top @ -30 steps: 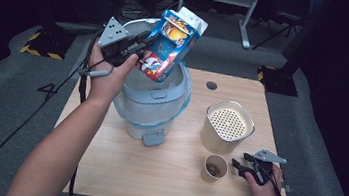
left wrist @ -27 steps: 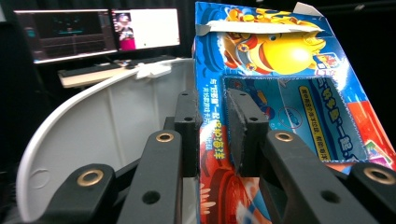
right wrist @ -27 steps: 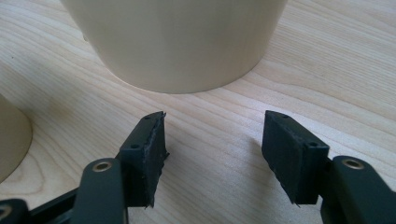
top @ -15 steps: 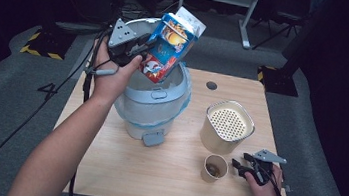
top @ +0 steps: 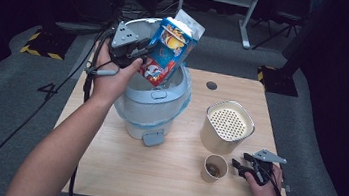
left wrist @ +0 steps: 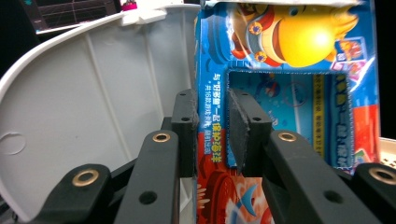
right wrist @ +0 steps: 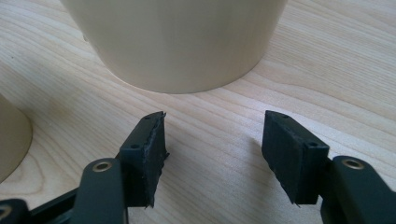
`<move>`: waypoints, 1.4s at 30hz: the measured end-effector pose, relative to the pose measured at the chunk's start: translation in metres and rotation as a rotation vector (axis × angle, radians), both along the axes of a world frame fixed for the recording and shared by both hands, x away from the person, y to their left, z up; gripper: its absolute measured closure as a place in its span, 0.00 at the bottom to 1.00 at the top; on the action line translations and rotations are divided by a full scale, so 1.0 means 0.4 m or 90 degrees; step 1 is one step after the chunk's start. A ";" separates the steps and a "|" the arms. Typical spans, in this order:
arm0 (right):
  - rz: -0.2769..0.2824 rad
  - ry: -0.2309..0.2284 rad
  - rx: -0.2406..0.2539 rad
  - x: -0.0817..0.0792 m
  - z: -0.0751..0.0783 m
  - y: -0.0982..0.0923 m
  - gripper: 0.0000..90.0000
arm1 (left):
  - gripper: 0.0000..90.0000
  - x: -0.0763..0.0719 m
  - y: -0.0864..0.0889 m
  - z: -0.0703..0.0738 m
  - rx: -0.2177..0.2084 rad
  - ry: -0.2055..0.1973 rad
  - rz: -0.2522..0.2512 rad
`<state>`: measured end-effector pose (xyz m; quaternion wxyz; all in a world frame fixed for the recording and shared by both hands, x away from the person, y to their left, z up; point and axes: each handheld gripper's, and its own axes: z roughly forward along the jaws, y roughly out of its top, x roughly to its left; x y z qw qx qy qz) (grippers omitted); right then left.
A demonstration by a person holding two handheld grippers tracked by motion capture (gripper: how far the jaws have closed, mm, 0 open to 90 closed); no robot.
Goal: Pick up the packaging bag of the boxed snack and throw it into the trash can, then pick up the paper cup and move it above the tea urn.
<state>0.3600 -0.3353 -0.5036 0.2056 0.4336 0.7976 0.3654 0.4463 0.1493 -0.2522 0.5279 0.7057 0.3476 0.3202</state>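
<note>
The blue cardboard carton printed with a yellow cartoon figure (top: 169, 52) hangs tilted over the open mouth of the pale grey plastic pedal bin (top: 151, 110), its lower red corner dipping just inside the rim and its torn white top pointing up and to the far right. I hold it with my left gripper (top: 140, 56), whose two black jaws pinch one side wall of the carton: in the left gripper view one pad (left wrist: 186, 126) lies on the outside of the blue panel and the other sits inside a rectangular cut-out window in the carton's face (left wrist: 289, 116), so the jaws are clamped on the cardboard. Behind the carton stands the bin's raised white lid (left wrist: 84, 107), ribbed on its inner face. The bin sits on the far left part of the light wooden table (top: 153, 176), with a grey foot pedal at its near side. To the right of it stands a cream metal canister with a perforated top (top: 228, 127), and just near of that a small brown paper cup (top: 215, 168). My right gripper (top: 247, 168) rests on the table at the near right, just beside the cup; its jaws stand apart with nothing between them, the pads (right wrist: 149, 156) facing the canister's base across bare wood.
</note>
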 end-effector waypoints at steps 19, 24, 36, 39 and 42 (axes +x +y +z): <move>0.001 0.001 0.000 0.000 0.000 0.000 0.44 | 0.67 -0.030 -0.005 -0.017 0.040 0.025 -0.013; 0.000 0.001 0.000 0.000 0.000 0.000 0.44 | 0.60 -0.069 0.016 -0.017 0.033 0.036 -0.044; 0.008 0.005 -0.001 0.000 0.000 0.001 0.39 | 0.46 -0.189 0.063 -0.038 0.027 0.040 -0.184; 0.011 0.008 -0.006 -0.005 0.000 0.002 0.31 | 0.45 -0.220 0.073 -0.052 0.027 0.041 -0.197; 0.029 0.023 -0.013 -0.012 0.006 0.001 0.31 | 0.44 -0.248 0.080 -0.067 0.020 0.045 -0.216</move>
